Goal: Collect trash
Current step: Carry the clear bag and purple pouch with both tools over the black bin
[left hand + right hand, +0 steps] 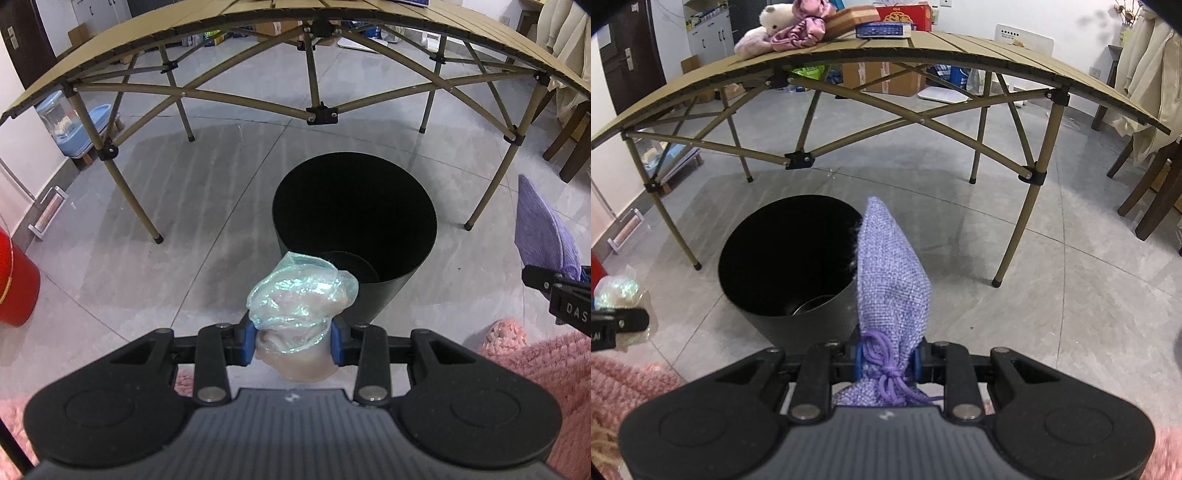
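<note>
My left gripper is shut on a crumpled iridescent plastic wrapper and holds it just before the near rim of a black round trash bin on the floor. My right gripper is shut on a purple woven drawstring pouch, held upright beside the bin's right rim. The pouch also shows at the right edge of the left wrist view. The wrapper shows at the left edge of the right wrist view. A dark round object lies on the bin's bottom.
A tan folding table stands behind the bin, its legs close by. On it lie a plush toy, pink cloth and boxes. A pink fluffy rug lies below me. A red container is left; a wooden chair right.
</note>
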The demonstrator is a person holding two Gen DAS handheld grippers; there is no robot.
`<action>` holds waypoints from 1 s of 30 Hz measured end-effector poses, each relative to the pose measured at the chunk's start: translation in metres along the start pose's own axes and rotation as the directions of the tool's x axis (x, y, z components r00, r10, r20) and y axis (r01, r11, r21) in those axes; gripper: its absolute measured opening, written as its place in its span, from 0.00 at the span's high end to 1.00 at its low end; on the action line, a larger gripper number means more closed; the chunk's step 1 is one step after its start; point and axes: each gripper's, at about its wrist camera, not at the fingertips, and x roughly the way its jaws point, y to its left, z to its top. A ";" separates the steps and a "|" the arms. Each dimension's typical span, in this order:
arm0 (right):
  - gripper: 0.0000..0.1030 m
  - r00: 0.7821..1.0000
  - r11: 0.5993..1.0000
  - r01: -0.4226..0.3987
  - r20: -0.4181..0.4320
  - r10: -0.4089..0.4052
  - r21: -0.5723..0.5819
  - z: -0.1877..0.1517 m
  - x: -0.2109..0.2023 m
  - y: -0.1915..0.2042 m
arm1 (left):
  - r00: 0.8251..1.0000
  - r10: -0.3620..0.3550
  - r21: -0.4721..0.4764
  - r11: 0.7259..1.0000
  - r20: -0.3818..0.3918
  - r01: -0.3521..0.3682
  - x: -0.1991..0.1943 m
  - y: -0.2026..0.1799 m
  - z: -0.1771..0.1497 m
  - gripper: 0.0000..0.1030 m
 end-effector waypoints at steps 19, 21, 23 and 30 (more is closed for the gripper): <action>0.78 0.998 0.998 0.039 -0.041 -0.041 -0.050 0.053 0.057 -0.008 | 0.999 -0.027 -0.004 1.000 -0.034 0.027 0.044 -0.030 0.053 0.64; 0.78 0.998 0.997 0.043 -0.047 -0.046 -0.061 0.057 0.062 -0.009 | 0.999 -0.033 -0.005 0.999 -0.038 0.033 0.050 -0.035 0.058 0.64; 0.78 0.997 0.996 0.047 -0.052 -0.051 -0.072 0.063 0.068 -0.011 | 0.998 -0.045 -0.006 0.999 -0.042 0.045 0.056 -0.040 0.064 0.64; 0.78 0.995 0.993 0.066 -0.062 -0.072 -0.096 0.081 0.089 -0.020 | 0.997 -0.056 -0.020 0.998 -0.057 0.055 0.079 -0.059 0.084 0.64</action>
